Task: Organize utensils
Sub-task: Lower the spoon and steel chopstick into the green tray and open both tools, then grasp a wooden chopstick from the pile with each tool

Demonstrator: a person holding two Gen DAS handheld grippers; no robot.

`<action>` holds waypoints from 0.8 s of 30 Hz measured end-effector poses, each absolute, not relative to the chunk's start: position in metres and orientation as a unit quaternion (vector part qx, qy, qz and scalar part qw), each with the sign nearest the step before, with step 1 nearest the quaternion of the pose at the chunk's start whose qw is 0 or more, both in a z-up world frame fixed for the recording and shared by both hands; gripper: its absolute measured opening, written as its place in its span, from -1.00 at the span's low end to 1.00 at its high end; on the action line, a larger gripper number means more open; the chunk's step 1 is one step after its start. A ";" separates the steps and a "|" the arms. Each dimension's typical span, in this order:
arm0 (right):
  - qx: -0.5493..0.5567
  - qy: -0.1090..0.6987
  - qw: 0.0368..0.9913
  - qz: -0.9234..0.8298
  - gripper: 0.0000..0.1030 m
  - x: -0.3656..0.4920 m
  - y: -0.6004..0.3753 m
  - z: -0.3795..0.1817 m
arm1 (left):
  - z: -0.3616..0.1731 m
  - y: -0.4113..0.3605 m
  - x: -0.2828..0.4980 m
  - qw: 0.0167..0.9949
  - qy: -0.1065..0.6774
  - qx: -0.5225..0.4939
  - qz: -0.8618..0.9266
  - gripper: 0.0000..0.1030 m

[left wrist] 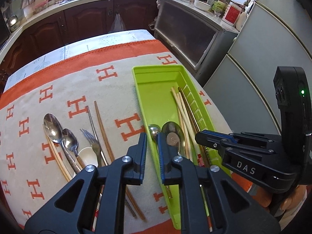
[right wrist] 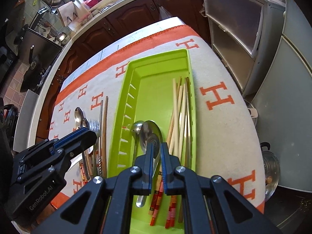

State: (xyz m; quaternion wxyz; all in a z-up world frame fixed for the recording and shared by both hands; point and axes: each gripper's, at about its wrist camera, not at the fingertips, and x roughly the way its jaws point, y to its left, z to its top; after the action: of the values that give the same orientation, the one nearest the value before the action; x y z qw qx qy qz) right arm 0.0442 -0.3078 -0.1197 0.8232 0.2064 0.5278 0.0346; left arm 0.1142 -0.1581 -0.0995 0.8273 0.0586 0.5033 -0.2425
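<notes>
A lime-green utensil tray is shown on a table covered by a cloth printed with orange "H" letters. Pale chopsticks and two steel spoons are seen inside the tray; further spoons, a fork and brown chopsticks are laid on the cloth to its left. The left tongs, narrowly parted and empty, are held over the tray's near wall. The right tongs, marked "DAS" on the body, likewise slightly parted, are held above the spoons, gripping nothing. "GenRobot.AI" is read on the left body.
</notes>
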 end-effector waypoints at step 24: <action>0.178 0.530 0.826 0.067 -0.86 0.035 -0.265 -0.108 | -0.092 -0.098 0.093 0.836 0.514 0.047 -0.185 -0.66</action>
State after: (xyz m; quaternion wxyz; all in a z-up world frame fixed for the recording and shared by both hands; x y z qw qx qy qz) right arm 0.0346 -0.2651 -0.1081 0.8261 0.1782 0.5303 0.0673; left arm 0.0925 -0.0977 -0.0916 0.8364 0.0472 0.5137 -0.1852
